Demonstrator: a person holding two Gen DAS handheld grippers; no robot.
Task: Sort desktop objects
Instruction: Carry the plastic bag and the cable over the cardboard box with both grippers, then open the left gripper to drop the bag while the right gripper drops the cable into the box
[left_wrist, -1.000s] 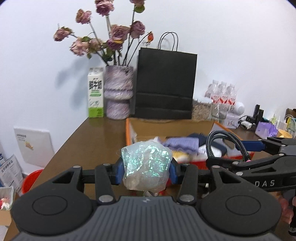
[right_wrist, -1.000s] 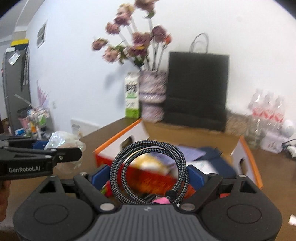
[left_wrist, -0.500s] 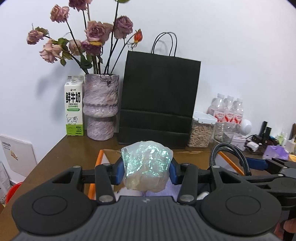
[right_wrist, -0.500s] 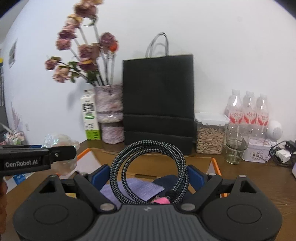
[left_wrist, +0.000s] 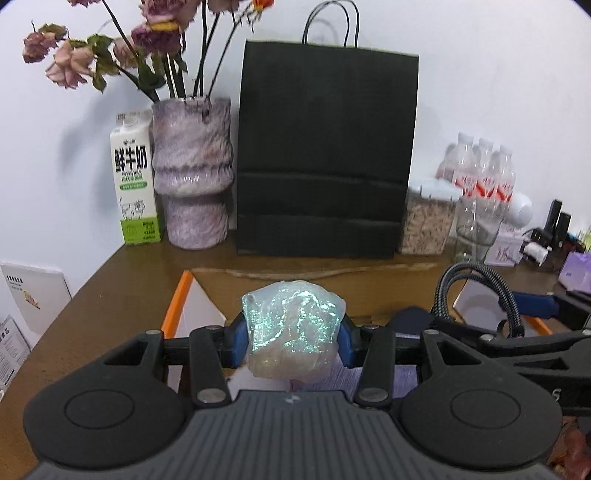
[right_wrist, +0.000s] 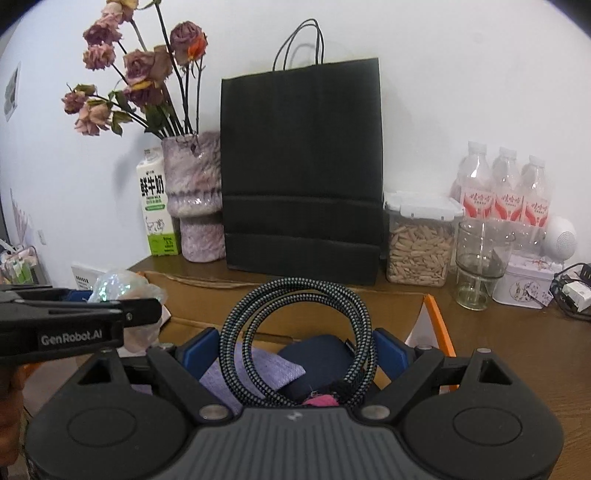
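Both your claws have swung in over the orange-edged cardboard box (left_wrist: 177, 310). Your right claw (right_wrist: 295, 350) spans a coiled braided grey cable (right_wrist: 299, 332); your left claw (left_wrist: 293, 336) clamps a crumpled iridescent plastic wad (left_wrist: 293, 328). Release early and the springy coil may uncoil onto the desk (left_wrist: 122, 280).

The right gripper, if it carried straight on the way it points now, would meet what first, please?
Probably the far cardboard wall of the orange-edged box just ahead of the right gripper; beyond that stands the black paper bag. Depth is unclear.

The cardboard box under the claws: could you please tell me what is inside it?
Inside the cardboard box: a purple cloth and a dark navy item. The coiled cable and claws hide the rest.
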